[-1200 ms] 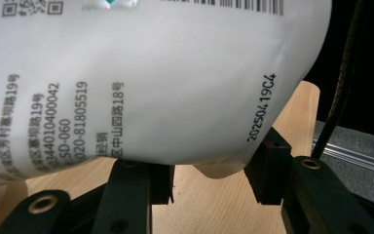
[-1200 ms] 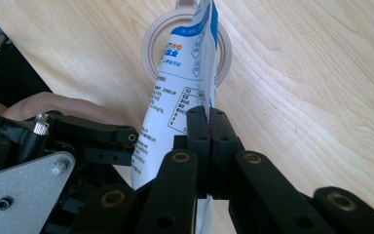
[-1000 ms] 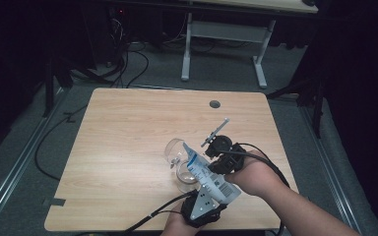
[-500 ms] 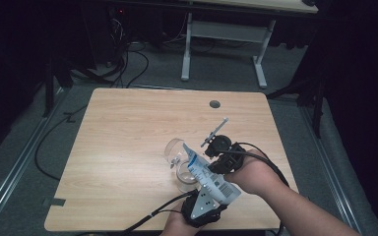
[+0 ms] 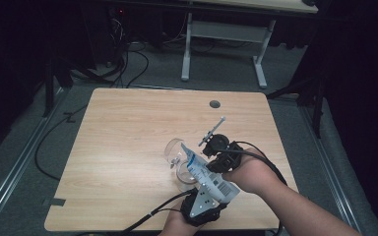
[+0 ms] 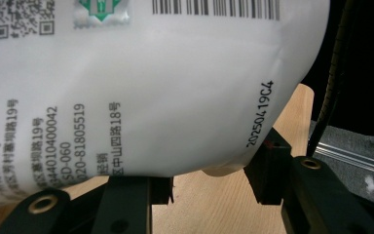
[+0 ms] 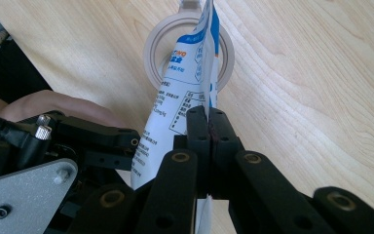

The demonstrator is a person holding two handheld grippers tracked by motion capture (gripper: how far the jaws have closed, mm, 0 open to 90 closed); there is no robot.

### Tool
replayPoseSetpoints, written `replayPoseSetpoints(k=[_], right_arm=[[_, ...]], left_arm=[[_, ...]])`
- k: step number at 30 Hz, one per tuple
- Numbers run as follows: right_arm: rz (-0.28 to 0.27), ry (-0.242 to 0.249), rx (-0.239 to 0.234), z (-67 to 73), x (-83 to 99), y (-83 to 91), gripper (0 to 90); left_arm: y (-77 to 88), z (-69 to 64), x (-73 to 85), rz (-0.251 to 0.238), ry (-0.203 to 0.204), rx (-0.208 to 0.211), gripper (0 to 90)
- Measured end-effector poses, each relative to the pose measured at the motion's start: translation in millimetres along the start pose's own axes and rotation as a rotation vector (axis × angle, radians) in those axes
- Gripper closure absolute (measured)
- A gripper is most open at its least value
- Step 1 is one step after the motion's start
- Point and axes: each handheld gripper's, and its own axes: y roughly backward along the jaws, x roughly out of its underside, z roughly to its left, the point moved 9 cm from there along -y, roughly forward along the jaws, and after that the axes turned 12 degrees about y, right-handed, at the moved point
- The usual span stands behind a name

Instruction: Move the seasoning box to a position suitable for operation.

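Note:
A white pouch [image 5: 203, 169] with blue print and a barcode is held tilted between both grippers over a round clear container [image 5: 173, 150] on the wooden table [image 5: 128, 128]. My left gripper [image 5: 204, 199], near the table's front edge, grips the pouch's bulging lower end. In the left gripper view the pouch [image 6: 151, 87] sits between the jaws of the left gripper [image 6: 214, 180]. My right gripper [image 7: 208, 122] is shut on the flat seam of the pouch [image 7: 185, 92], whose upper tip points at the container's round rim [image 7: 153, 53].
A small round grommet hole [image 5: 214, 104] lies at the table's far side. A black cable [image 5: 147, 216] trails off the front edge from the left gripper. Behind the table stand another desk's white legs [image 5: 186, 49] and cables on the floor [image 5: 128, 59].

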Motion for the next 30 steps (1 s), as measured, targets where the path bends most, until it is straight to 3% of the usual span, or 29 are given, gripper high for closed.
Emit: replayPoseSetpoints(k=[30], right_arm=[[0.005, 0.015, 0.006, 0.8, -2.9, 2.3, 90.0]], left_arm=[[2.0, -0.7, -3.2, -0.009, -0.003, 0.003, 59.7]])
